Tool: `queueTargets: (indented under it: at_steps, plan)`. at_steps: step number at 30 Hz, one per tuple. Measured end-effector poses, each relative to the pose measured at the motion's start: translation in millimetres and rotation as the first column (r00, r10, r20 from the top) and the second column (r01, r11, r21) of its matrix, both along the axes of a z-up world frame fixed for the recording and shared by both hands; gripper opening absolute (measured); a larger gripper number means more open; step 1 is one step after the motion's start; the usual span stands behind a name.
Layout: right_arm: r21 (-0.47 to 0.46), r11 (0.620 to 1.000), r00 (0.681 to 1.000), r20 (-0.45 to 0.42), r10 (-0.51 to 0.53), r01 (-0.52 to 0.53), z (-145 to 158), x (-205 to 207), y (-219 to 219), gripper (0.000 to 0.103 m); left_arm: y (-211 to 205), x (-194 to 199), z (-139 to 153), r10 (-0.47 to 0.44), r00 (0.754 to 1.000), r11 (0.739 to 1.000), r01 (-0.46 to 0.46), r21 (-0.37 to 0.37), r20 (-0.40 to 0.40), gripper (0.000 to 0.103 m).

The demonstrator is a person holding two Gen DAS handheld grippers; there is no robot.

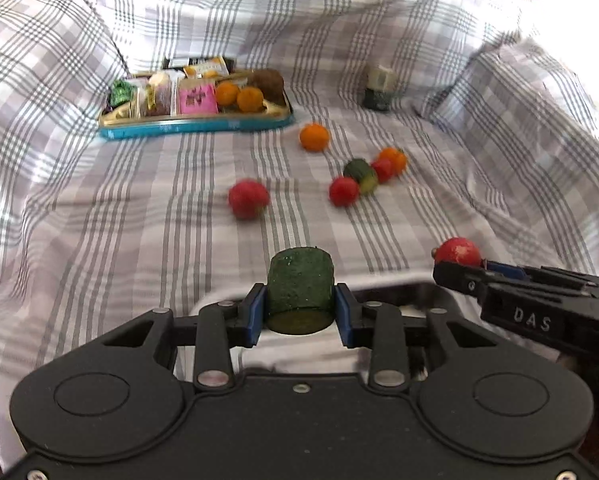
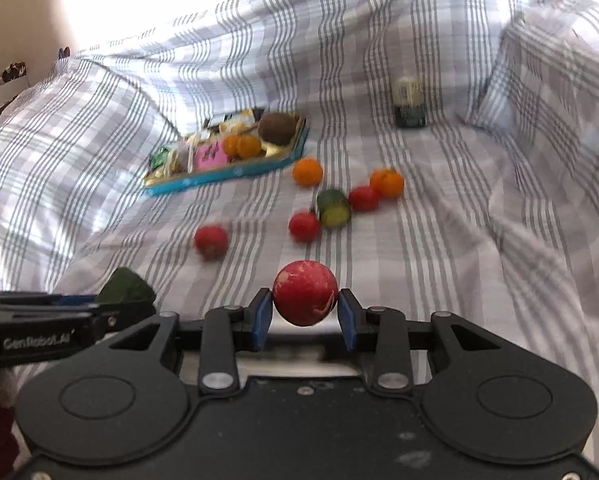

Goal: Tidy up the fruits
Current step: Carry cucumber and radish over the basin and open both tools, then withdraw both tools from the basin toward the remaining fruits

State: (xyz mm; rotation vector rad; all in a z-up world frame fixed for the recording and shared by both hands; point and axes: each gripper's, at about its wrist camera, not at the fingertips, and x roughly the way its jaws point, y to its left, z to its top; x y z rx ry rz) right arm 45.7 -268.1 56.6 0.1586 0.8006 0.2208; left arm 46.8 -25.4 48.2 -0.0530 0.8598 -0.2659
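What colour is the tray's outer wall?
Blue tray wall, clearest in the left wrist view.

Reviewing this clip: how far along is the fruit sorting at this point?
Early to midway. Done: two oranges and a brown fruit sit in the tray beside snack packets. In hand: the left gripper is shut on a green cucumber piece, and the right gripper on a red fruit. Left on the cloth: two oranges, three red fruits and another cucumber piece.

black grippers (image 1: 300,312), blue pads (image 1: 256,314), silver screws, "das" lettering.
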Motion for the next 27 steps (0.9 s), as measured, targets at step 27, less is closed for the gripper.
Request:
queueTargets:
  at_steps: [27]
  plan:
    - [-0.059,0.995,0.978,-0.195,0.067,-0.080,-27,-46,14,0.037,-12,-39,-30,-0.058,0.979,0.998,0.065,0.028,-0.196,0.043]
